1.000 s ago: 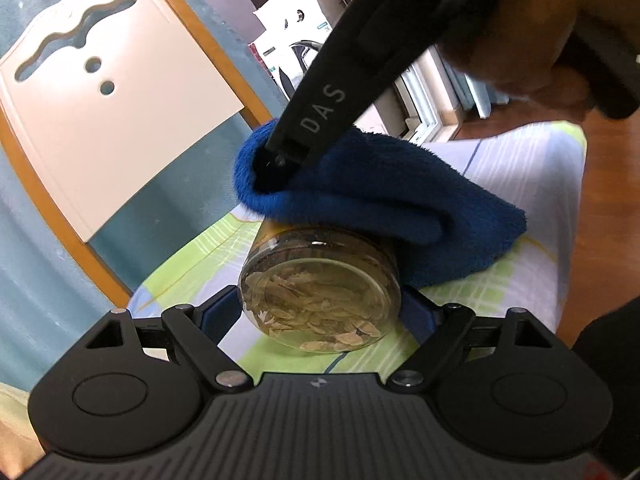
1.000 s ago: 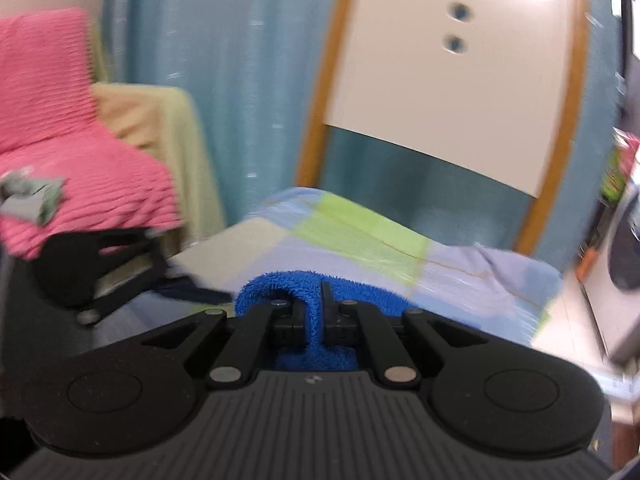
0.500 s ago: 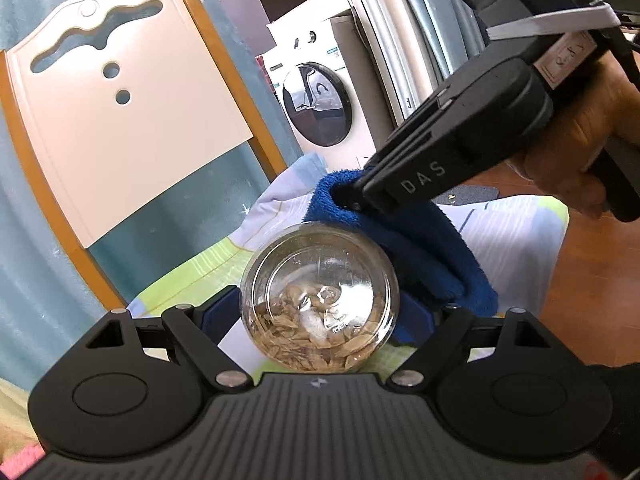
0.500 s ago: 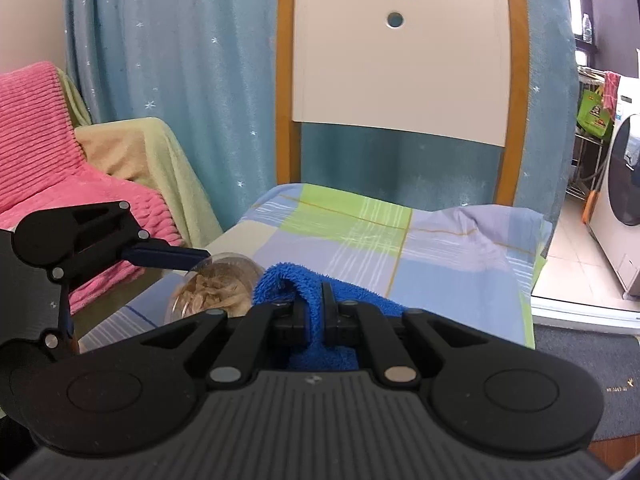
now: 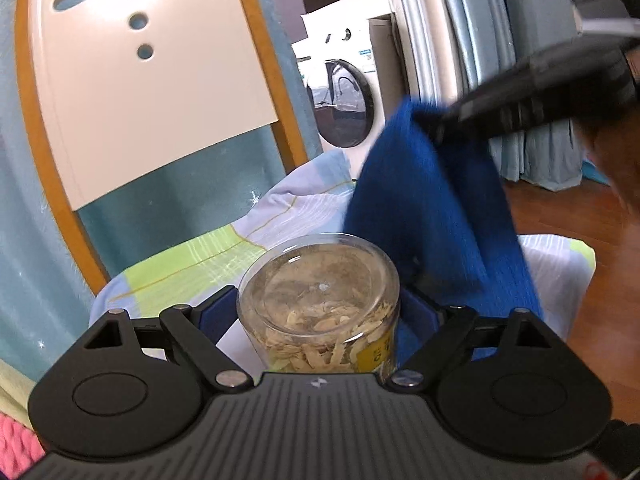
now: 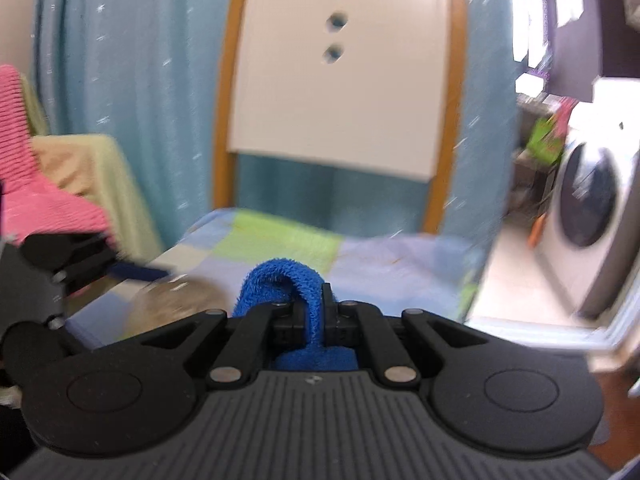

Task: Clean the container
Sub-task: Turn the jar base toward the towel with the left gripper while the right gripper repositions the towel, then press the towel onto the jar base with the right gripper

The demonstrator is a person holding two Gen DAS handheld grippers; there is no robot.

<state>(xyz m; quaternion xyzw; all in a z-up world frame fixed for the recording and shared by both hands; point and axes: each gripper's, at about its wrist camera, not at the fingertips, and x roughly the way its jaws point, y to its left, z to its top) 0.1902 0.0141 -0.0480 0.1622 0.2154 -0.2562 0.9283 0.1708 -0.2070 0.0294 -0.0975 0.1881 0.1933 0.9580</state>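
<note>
Lifted off clear round plastic jar of flakes, blue terry cloth now hangs up-right, pinched in right gripper; left gripper clamps jar.

No legible text is appearing in either view. The container is carrying a yellow label with dark print too small to read, and the stickers on the washing machine are showing blurred, unreadable marks.

behind your work stands a white chair back with an orange frame, a checked sheet over its seat, a washing machine beyond.
</note>
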